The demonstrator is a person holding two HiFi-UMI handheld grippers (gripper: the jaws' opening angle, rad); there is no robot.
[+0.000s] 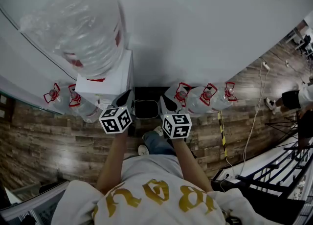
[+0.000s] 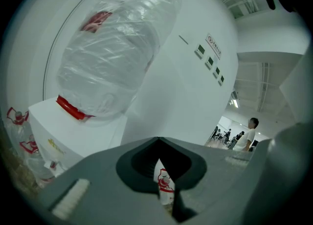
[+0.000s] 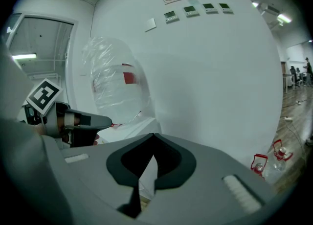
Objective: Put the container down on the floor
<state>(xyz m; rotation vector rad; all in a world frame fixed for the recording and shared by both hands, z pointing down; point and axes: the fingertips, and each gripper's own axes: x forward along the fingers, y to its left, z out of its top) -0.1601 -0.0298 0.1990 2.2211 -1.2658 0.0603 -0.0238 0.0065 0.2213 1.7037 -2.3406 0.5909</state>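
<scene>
Fingers (image 2: 98, 185) of left gripper (image 2: 159, 143) and right gripper (image 3: 154, 138) sit closed, empty, near the container (image 2: 112, 57).

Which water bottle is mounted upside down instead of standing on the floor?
The large plastic-wrapped bottle on top of the white dispenser; the other bottles stand on the floor along the wall.

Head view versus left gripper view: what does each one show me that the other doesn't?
Only the head view: the black container low against the wall, seen between the left hand-held gripper and the right hand-held gripper, plus the wood floor and the person's shoe. Only the left gripper view: the wall panels and a person standing in the far room. Both: the plastic-wrapped water jug upside down on the white dispenser, and the red-handled bottles beside it.
</scene>
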